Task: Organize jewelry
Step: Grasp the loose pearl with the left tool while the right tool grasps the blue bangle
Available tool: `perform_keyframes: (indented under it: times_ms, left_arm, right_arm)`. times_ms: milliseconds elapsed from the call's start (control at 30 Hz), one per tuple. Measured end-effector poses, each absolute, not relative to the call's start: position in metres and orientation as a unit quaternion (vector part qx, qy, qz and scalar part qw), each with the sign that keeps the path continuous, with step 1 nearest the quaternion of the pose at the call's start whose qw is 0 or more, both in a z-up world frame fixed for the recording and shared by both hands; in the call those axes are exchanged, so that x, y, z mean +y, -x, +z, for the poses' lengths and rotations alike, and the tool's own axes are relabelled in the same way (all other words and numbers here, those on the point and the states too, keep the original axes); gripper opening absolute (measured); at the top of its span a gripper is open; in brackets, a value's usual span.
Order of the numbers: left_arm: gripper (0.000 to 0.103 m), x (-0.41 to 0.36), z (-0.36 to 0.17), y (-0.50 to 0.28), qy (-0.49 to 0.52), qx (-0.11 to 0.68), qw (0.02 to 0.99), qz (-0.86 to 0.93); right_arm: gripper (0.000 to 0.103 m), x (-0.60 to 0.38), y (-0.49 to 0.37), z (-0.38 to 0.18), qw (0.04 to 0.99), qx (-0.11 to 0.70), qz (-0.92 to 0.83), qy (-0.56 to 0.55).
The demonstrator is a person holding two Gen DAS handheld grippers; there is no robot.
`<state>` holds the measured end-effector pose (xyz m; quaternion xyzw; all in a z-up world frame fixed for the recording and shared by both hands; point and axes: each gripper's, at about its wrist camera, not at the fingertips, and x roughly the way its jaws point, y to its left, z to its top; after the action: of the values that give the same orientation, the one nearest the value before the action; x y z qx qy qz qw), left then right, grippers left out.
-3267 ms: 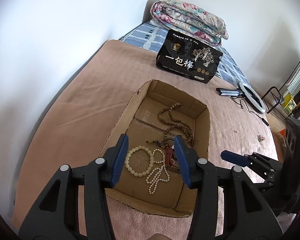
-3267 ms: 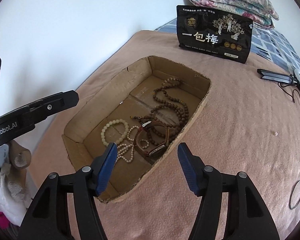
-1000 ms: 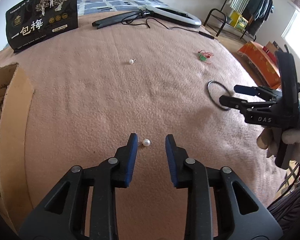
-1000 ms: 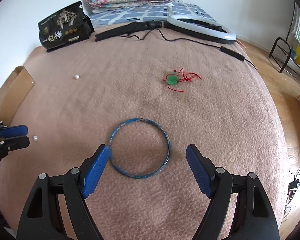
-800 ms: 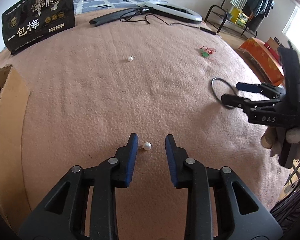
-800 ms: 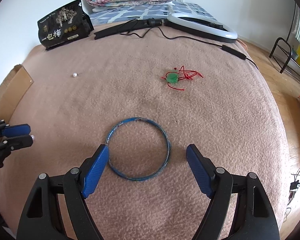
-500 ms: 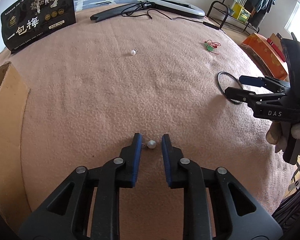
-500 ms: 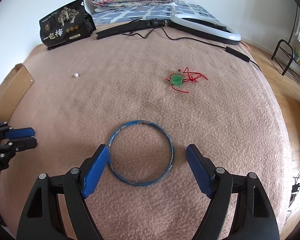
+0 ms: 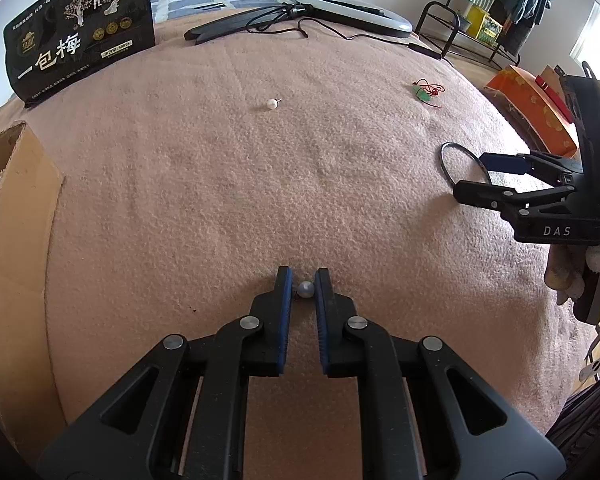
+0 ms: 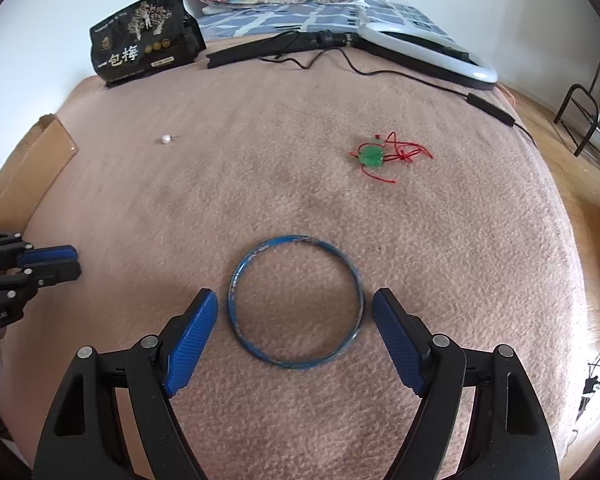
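- Two grippers work at once, so each takes its own piece: your left gripper (image 9: 303, 289) has its jaws pinched almost shut around a pearl earring (image 9: 305, 289) on the pink blanket (image 9: 260, 184), and the pads look to be touching it.
- Your right gripper (image 10: 295, 322) hangs with jaws wide open either side of the blue bangle (image 10: 296, 302), nothing held; that width suits the ring's span.
- From the bangle: a green pendant on red cord (image 10: 374, 156) lies beyond it to the right, a second pearl earring (image 10: 166, 139) far beyond to the left, and the cardboard box (image 9: 12, 208) sits at the blanket's left edge, likely the drop spot.
- Versus half a second ago: your left jaws have narrowed onto the pearl; the right gripper's jaws are the same width and sit closer over the bangle.
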<state>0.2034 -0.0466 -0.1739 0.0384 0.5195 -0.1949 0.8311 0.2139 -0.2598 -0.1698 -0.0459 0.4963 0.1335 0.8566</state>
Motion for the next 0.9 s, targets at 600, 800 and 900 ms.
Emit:
perform_keyframes:
  times_ms: [600,800,900]
  left_arm:
    - [0.009,-0.039,-0.156,-0.199,-0.034,0.503,0.841,-0.195]
    - [0.009,-0.03,-0.134,-0.197,-0.016,0.484,0.853,-0.196]
    - [0.009,-0.024,-0.122,-0.195,-0.009,0.474,0.859,-0.195]
  right_arm:
    - [0.071,-0.252,-0.21,-0.159,0.856,0.496,0.13,0.066]
    - [0.071,-0.245,-0.204,-0.131,0.871,0.468,0.136,0.055]
    - [0.071,-0.238,-0.201,-0.12,0.877,0.457,0.141,0.058]
